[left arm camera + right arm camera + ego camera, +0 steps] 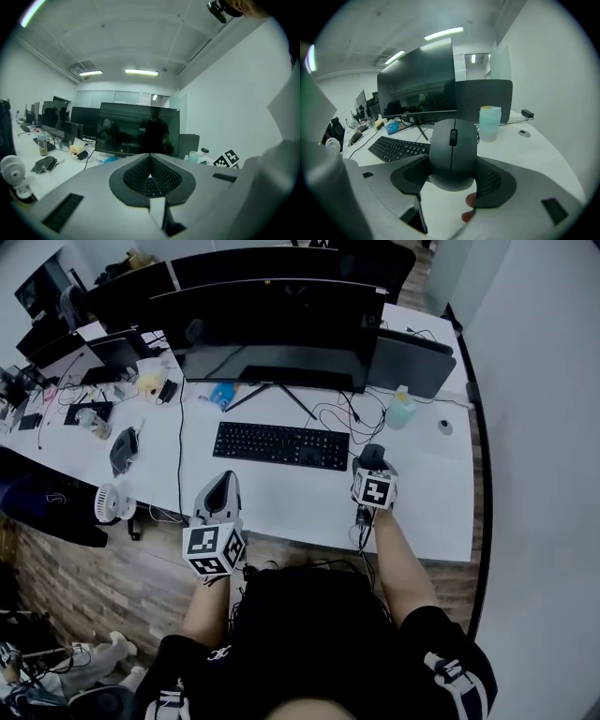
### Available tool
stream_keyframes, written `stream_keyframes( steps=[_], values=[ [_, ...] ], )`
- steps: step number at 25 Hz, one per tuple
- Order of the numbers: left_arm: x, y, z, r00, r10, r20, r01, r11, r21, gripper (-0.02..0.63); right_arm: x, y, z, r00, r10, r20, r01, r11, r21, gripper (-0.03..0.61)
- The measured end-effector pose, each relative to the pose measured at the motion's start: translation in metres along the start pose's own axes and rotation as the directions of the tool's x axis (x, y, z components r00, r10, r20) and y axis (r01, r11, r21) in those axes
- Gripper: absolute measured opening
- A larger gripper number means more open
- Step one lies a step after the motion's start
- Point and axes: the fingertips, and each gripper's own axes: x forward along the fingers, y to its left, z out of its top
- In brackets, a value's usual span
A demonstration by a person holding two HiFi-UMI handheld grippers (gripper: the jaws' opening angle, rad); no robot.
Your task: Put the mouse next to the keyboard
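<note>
The right gripper [452,179] holds the mouse [452,145] by the keyboard [281,444], a pale bottle [490,123] behind. The left gripper [150,176] is pinched together.

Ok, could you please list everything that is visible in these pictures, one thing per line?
mouse: one, grey, between the right gripper's jaws, by the keyboard's right end
keyboard: one, black, on the table in front of the monitor
monitor: one large, black, behind the keyboard; more stand further left
bottle: one, pale green, right of the monitor stand
cables: several, black, between keyboard and bottle
fan: one, white, front edge, left of the left gripper
table: one, white
left gripper: one, grey, jaws together, empty
right gripper: one, grey, jaws closed on the mouse
person: one, black shirt, bottom of the head view
</note>
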Motion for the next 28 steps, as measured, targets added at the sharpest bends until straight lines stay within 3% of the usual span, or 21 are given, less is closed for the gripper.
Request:
stream_keyframes(
  steps=[11, 15, 20, 24, 28],
  values=[
    [0.006, -0.023, -0.007, 0.998, 0.060, -0.007, -0.060, 0.998, -0.001, 0.012, 0.036, -0.020, -0.023, 0.991, 0.006, -0.136, -0.011, 0.999, -0.037, 0.305],
    [0.006, -0.023, -0.005, 0.997, 0.079, -0.005, -0.079, 0.997, -0.003, 0.012, 0.040, -0.033, -0.038, 0.972, -0.054, -0.228, 0.042, 0.998, -0.054, 0.305],
    [0.007, -0.023, -0.008, 0.996, 0.089, -0.014, -0.089, 0.996, -0.005, 0.012, 0.056, -0.033, -0.048, 0.966, -0.057, -0.252, 0.043, 0.997, -0.060, 0.304],
    [0.009, -0.023, -0.010, 0.996, 0.091, -0.016, -0.091, 0.996, -0.005, 0.012, 0.069, -0.015, -0.052, 0.970, 0.024, -0.244, -0.034, 0.999, -0.038, 0.304],
    [0.010, -0.025, -0.011, 0.996, 0.088, -0.019, -0.088, 0.996, -0.004, 0.012, 0.073, -0.018, -0.051, 0.962, -0.001, -0.272, -0.014, 0.998, -0.054, 0.304]
  ],
)
